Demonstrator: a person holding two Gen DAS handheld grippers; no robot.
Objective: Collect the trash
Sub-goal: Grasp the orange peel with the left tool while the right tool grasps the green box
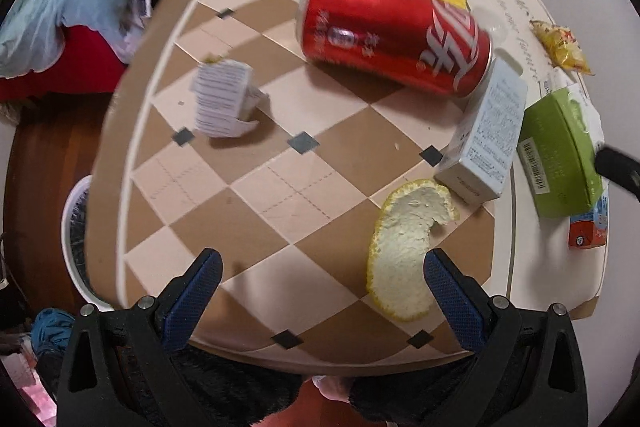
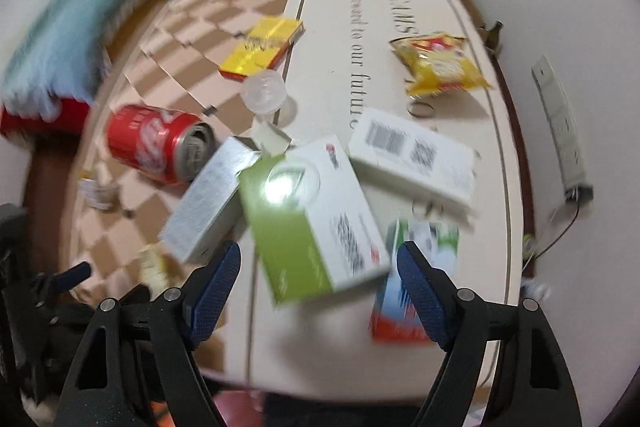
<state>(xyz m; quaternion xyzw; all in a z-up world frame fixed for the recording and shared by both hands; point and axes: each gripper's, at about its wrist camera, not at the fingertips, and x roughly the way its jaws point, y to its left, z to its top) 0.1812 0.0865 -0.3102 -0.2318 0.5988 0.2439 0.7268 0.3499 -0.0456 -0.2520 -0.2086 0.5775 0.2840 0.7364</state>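
Note:
Trash litters a low table (image 1: 320, 163) with a checkered cloth. A red cola can (image 1: 394, 33) (image 2: 158, 143) lies on its side. A pale citrus peel (image 1: 408, 247) rests just ahead of my left gripper (image 1: 322, 269), which is open and empty above the near edge. A crumpled printed paper (image 1: 224, 99) sits to the left. In the right wrist view my right gripper (image 2: 318, 263) is open, its fingers either side of a green and white box (image 2: 312, 223). A grey carton (image 2: 208, 203) (image 1: 484, 139) lies beside that box.
A white barcode box (image 2: 416, 159), a yellow snack bag (image 2: 440, 63), a yellow box (image 2: 262, 47), a clear plastic cup (image 2: 264, 93) and a red and blue carton (image 2: 404, 299) lie on the table (image 2: 400, 7). A white bin (image 1: 74, 239) stands below the left edge. A power strip (image 2: 560, 127) lies on the floor.

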